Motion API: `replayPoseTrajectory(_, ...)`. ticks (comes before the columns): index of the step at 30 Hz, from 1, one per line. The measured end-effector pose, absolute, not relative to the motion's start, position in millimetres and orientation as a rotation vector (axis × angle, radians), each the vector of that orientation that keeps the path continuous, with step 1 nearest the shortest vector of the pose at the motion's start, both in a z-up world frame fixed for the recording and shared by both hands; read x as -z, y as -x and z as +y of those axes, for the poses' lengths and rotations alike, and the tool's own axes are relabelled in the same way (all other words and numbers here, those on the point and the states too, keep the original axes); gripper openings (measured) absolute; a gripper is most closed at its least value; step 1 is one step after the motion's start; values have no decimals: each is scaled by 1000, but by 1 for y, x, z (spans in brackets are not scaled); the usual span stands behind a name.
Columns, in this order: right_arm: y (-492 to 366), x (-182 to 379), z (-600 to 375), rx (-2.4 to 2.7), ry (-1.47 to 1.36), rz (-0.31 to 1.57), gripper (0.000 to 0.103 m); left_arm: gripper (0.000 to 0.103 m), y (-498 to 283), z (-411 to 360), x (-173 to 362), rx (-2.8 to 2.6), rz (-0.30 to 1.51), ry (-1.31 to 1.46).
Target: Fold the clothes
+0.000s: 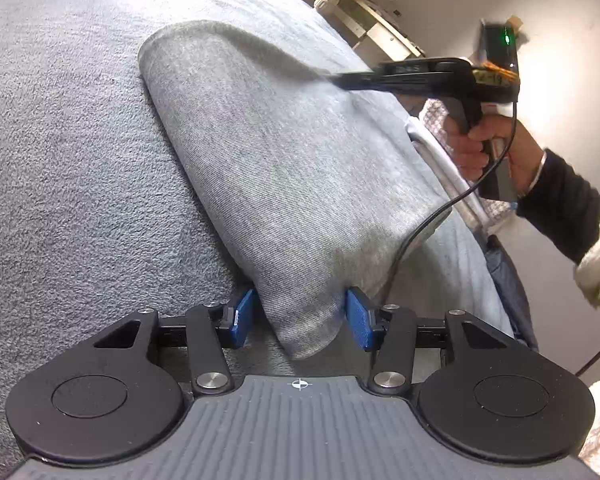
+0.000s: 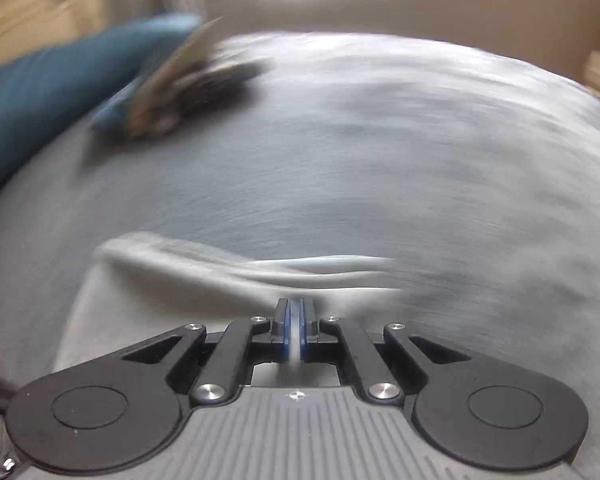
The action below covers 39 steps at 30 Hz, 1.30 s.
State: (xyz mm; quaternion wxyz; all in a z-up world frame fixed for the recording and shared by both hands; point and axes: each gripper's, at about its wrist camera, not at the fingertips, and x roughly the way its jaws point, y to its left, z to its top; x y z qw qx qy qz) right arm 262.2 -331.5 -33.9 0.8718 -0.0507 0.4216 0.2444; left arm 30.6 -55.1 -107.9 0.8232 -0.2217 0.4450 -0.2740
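Left wrist: grey knit garment [image 1: 284, 168] lies on the grey blanket [image 1: 68, 152]. Left gripper [image 1: 298, 318] is spread, a corner sitting between the pads but not clamped. Right gripper [image 1: 332, 76] reaches its far edge.

Right wrist (blurred): right gripper [image 2: 296, 320] is pressed together on a thin hem of the garment [image 2: 204, 276].

Soft, light, limp cloth; it'll sag, so best gripped at corners or hems.

Daylight glares from twelve o'clock; the right wrist view smears with motion blur, fisheye edges curving.
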Motion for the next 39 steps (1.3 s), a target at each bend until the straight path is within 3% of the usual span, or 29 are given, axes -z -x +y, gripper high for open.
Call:
replayPoseTrajectory(4, -257, 13, -371, -440, -30, 802, 4, 50, -34, -58, 105, 580, 965, 475)
replayPoseTrajectory(8, -251, 26, -367, -625, -119, 893, 4, 53, -41, -61, 104, 566, 991, 500)
replayPoseTrajectory(11, -249, 57, -376, -452, -116, 979, 5, 54, -42, -63, 100, 550, 993, 497)
replayPoseTrajectory(14, -239, 69, -404, -259, -137, 960, 6, 55, -40, -65, 96, 537, 995, 474)
replayPoseTrajectory(17, -213, 49, -420, -380, -212, 882, 6, 57, -44, -69, 93, 526, 996, 469)
replayPoseTrajectory(20, -179, 31, -413, -605, -158, 833, 9, 57, -44, -73, 94, 511, 1009, 484)
replayPoseTrajectory(26, -125, 54, -418, -667, -46, 926, 12, 58, -50, -80, 91, 487, 1028, 497)
replayPoseTrajectory(35, -110, 8, -403, -642, -95, 789, 13, 70, -36, -74, 71, 401, 1033, 391)
replayPoseTrajectory(39, -108, 14, -372, -678, -44, 790, 18, 73, -37, -72, 65, 323, 1074, 360)
